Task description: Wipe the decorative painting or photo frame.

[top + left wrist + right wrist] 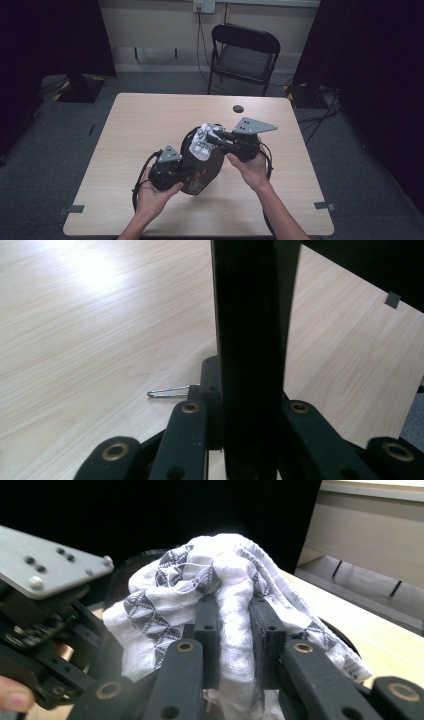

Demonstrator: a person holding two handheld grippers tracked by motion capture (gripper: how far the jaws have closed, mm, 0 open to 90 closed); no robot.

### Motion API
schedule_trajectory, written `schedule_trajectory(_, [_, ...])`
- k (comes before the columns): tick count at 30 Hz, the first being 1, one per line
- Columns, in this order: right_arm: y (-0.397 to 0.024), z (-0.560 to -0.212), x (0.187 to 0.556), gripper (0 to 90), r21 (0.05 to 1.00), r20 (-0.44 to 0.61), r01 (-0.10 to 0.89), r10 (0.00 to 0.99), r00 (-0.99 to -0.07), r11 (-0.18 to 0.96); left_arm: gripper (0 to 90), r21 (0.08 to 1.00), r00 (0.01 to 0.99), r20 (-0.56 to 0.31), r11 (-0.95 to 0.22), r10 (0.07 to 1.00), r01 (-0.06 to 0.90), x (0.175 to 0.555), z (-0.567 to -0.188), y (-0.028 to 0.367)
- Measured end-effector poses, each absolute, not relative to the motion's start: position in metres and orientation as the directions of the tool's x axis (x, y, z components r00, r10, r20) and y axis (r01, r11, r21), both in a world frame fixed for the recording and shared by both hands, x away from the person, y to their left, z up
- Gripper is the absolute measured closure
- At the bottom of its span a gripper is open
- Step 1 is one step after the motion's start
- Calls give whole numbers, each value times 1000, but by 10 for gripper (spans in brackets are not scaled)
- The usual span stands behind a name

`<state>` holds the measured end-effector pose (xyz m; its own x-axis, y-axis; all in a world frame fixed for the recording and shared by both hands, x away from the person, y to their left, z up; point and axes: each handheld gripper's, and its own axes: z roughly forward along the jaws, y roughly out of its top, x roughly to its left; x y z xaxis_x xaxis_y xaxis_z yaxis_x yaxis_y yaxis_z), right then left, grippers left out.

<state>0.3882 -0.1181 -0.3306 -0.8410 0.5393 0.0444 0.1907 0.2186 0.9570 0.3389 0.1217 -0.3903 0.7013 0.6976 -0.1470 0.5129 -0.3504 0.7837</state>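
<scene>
A dark brown bag [204, 172] stands on the wooden table [140, 120]. My left gripper [184, 173] holds its near side, shut on the bag's dark edge [250, 330], which rises between the jaws in the left gripper view. A small metal zip pull [167, 392] sticks out beside that edge. Over the bag's open top, my right gripper [211, 139] is shut on a crumpled white cloth [201, 140] with a grey triangle pattern. In the right gripper view the cloth [220, 575] bunches over and between the jaws of the right gripper [234, 611].
A small black round object [238, 108] lies near the table's far edge. A black folding chair [245, 52] stands behind the table. Dark curtains hang at both sides. Cables run along the floor at the back right.
</scene>
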Motion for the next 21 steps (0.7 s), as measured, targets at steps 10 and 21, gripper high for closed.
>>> schedule_trajectory(10, [-126,-334,392,775,959,48,194,554,-831,208,798,788,712,-132,-364,689,497,339,-391,121])
schedule_trajectory(21, [-152,-362,412,774,940,100,280,625,-774,197,798,786,719,-136,-368,681,497,341,-391,122])
